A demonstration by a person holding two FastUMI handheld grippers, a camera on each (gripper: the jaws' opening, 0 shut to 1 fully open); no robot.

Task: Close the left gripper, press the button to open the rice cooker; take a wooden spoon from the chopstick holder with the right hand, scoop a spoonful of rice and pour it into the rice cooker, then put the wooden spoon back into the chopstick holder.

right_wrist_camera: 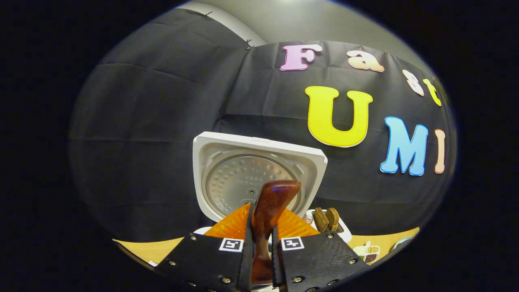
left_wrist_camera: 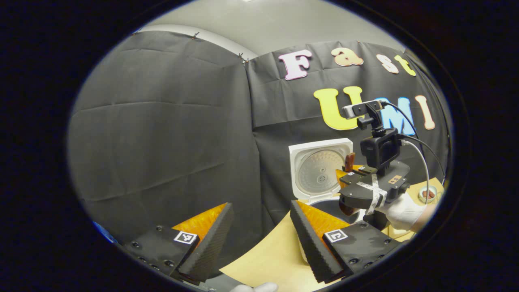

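The rice cooker [right_wrist_camera: 259, 178] stands at the back of the bench [left_wrist_camera: 267, 255] with its lid thrown up against the cloth wall, steel inner plate facing us. Right tongs [right_wrist_camera: 261, 247] are clamped narrow on the wooden spoon [right_wrist_camera: 269, 211], handle pinched between both fingers, its dark glossy end rising in front of the lid. From the left gripper view, those tongs hover right over the open pot, held by a gloved hand [left_wrist_camera: 405, 213]. Left tongs [left_wrist_camera: 259, 239] are spread wide, holding nothing. That spoon looks light and stiff, but the polished wood is likely slick, so a firm pinch mid-handle seems wise. I can't tell whether the bowl carries rice.
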